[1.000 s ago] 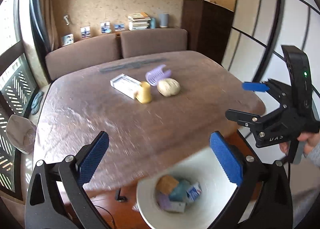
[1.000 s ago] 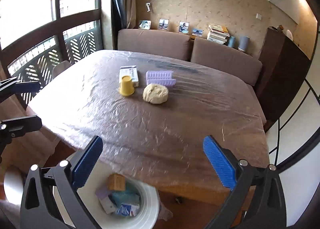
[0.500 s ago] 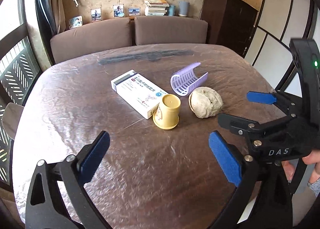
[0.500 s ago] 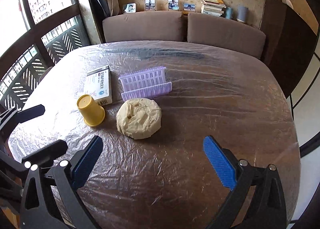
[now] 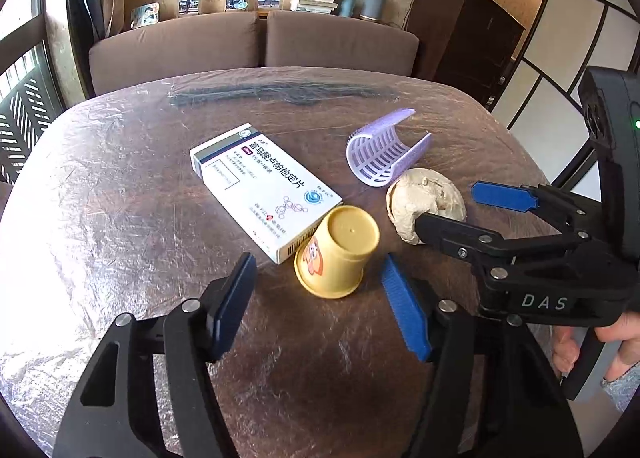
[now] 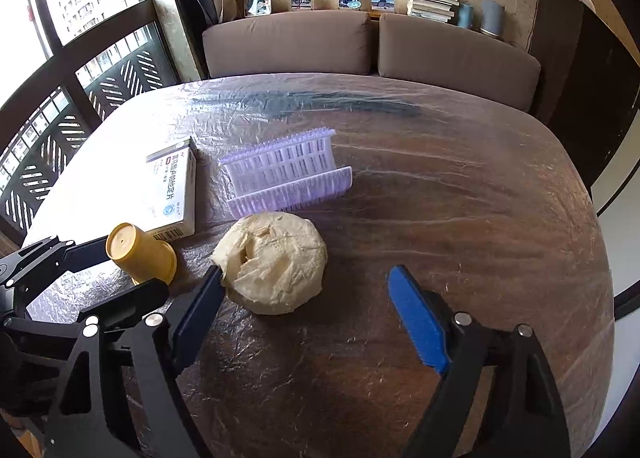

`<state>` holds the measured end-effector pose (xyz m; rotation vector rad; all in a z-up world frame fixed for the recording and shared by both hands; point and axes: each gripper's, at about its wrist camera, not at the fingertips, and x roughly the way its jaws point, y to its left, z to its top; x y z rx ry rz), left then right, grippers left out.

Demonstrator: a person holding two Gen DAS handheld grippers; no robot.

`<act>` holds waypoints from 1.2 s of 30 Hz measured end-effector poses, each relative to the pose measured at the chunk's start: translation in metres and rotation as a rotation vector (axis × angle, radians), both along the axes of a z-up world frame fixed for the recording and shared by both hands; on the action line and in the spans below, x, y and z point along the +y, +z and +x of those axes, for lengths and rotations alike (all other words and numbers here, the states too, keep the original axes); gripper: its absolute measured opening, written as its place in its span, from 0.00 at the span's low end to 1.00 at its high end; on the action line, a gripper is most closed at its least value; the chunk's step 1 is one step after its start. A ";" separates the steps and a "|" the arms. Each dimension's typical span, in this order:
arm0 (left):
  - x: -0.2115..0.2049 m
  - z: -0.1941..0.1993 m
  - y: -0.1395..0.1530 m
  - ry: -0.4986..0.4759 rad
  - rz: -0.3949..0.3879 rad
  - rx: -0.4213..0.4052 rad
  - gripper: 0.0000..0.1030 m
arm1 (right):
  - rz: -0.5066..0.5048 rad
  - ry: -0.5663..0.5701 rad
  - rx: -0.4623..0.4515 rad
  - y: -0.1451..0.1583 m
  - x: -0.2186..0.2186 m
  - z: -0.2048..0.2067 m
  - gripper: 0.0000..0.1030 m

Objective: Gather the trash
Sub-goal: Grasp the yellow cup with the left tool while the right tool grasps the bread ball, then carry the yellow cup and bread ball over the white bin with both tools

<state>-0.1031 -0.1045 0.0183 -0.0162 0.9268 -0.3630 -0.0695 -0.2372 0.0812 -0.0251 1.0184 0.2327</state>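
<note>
An upturned yellow paper cup (image 5: 338, 252) stands on the table, touching a white medicine box (image 5: 264, 186). My left gripper (image 5: 320, 290) is open, its fingers on either side of the cup's near rim. A crumpled beige paper ball (image 6: 276, 262) lies right of the cup (image 6: 140, 252). My right gripper (image 6: 304, 306) is open around the ball's near side, the left finger touching it. A curved purple plastic tray (image 6: 288, 174) lies behind the ball. The right gripper also shows in the left wrist view (image 5: 452, 210), by the ball (image 5: 424, 204).
The table (image 6: 460, 218) is covered with crinkled clear plastic. A brown sofa (image 6: 360, 46) stands behind it, with photos and books on a ledge above. A dark cabinet (image 6: 580, 70) stands at the right. Windows are at the left.
Both grippers have moved forward from above the white bin at the table's near edge to the items. The left now frames the cup, the right frames the paper ball.
</note>
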 end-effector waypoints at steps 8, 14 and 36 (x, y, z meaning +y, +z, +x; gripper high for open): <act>-0.008 -0.001 -0.001 0.002 0.051 -0.032 0.41 | -0.018 0.041 -0.017 -0.001 0.008 0.003 0.69; -0.005 -0.009 0.000 0.001 0.053 -0.041 0.37 | -0.019 0.072 -0.033 0.004 0.017 -0.004 0.47; 0.006 -0.017 -0.001 0.007 0.035 -0.029 0.37 | 0.032 0.075 -0.013 0.003 0.019 -0.016 0.53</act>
